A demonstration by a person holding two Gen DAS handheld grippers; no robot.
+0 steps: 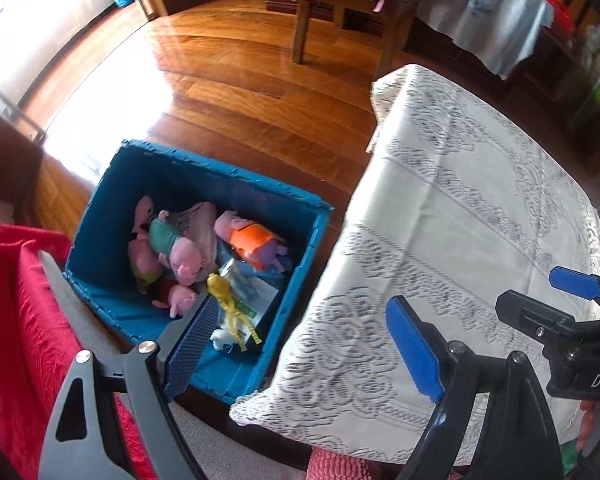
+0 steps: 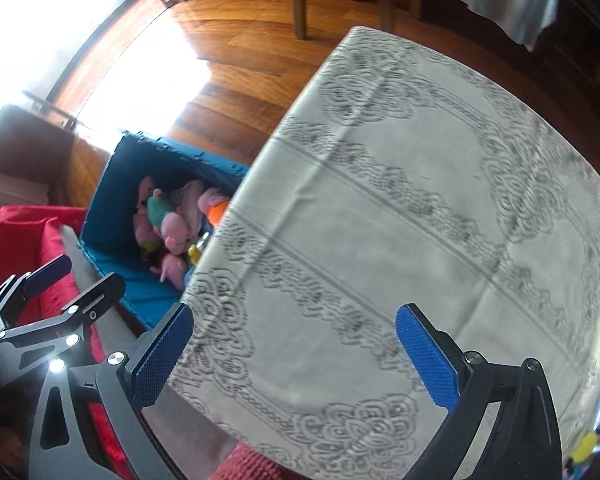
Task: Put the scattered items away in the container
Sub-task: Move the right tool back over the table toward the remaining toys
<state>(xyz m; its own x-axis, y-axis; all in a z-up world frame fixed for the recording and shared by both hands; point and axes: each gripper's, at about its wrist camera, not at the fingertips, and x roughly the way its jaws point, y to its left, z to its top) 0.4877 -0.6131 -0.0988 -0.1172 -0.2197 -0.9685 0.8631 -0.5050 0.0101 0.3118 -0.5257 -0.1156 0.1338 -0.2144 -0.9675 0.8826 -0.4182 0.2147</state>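
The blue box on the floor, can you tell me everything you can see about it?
The blue box looks like hard plastic, with a notched rim and straight walls. It sits open on the wooden floor, beside a table with a lacy white tablecloth. Inside are pink plush pigs, one in orange, a yellow toy figure, and some paper or packets. Nothing is gripping it.

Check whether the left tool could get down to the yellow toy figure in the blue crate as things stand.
Probably yes. The left tool is open and empty, the blue crate has no lid over it, and the yellow toy figure lies on top near the close corner. The cloth-covered table stands beside the crate, not over the figure.
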